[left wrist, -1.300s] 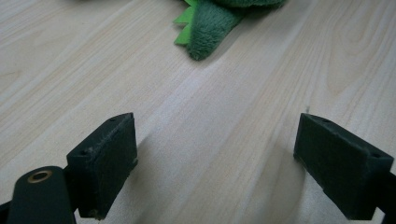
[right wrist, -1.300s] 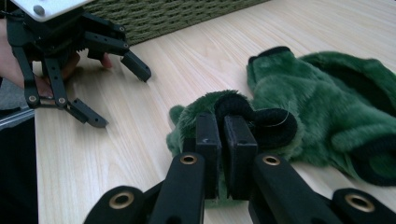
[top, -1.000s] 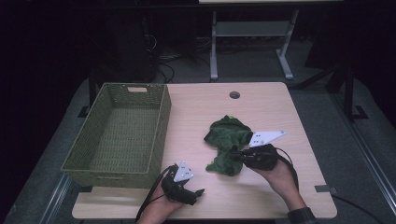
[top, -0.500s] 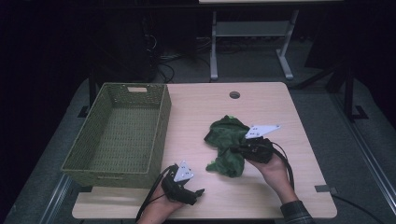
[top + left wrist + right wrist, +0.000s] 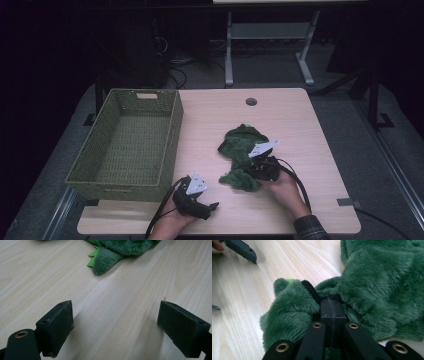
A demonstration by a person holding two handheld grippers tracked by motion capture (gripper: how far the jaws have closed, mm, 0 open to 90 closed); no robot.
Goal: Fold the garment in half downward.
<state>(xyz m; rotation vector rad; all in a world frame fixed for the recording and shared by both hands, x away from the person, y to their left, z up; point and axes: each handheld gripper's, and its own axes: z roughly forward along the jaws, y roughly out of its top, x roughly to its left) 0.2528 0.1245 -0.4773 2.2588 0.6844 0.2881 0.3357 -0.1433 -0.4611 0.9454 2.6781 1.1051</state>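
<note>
Lying crumpled on the table right of centre, the green plush is now being pinched at its near fold by the right gripper, whose jaws have just been closing and sinking onto it, so a lift is looking ready. The left gripper is waiting wide open nearby, with the basket standing unobstructed at the left.

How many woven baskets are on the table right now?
1: the green woven rectangular basket sits at the left of the light wooden table, left of the fuzzy green plush garment.
</note>
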